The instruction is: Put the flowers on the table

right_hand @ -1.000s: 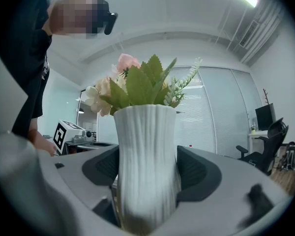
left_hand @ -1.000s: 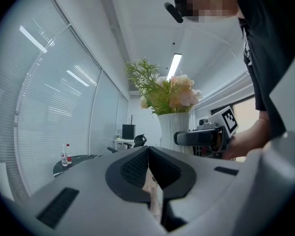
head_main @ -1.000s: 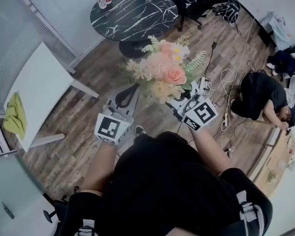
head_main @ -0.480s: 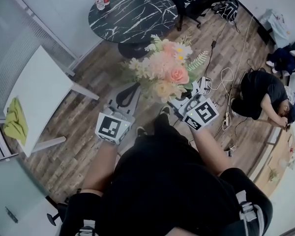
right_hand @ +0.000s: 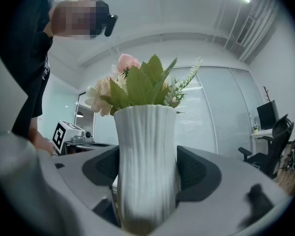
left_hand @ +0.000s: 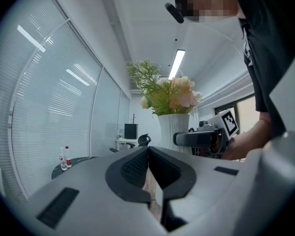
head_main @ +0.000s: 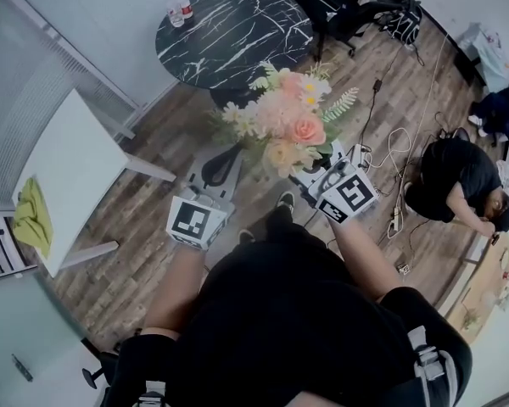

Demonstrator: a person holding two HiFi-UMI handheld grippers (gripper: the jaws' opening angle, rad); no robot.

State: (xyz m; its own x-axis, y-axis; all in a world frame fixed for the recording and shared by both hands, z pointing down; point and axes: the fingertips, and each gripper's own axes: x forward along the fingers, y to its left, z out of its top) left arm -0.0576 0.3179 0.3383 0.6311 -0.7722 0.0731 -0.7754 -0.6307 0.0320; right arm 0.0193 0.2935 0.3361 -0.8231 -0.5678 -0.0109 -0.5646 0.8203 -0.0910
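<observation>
- Round table (head_main: 229, 24), black with white marble veining, is standing on the plank floor (head_main: 153, 202); two small bottles (head_main: 180, 2) are sitting at its edge.
- Flowers (head_main: 288, 125), pink, peach and cream with green sprigs, are filling a white ribbed vase (right_hand: 146, 166), which is hanging over the floor near that table.
- Right gripper (right_hand: 147, 176) is clamping the vase's waist between dark textured pads.
- Left gripper (left_hand: 148, 168) is holding nothing, its pads pressing together.

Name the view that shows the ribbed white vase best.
The right gripper view: the ribbed white vase fills its centre, clamped in the jaws of the right gripper. The left gripper view shows it smaller and farther off. In the head view the pink bouquet hides it.
</observation>
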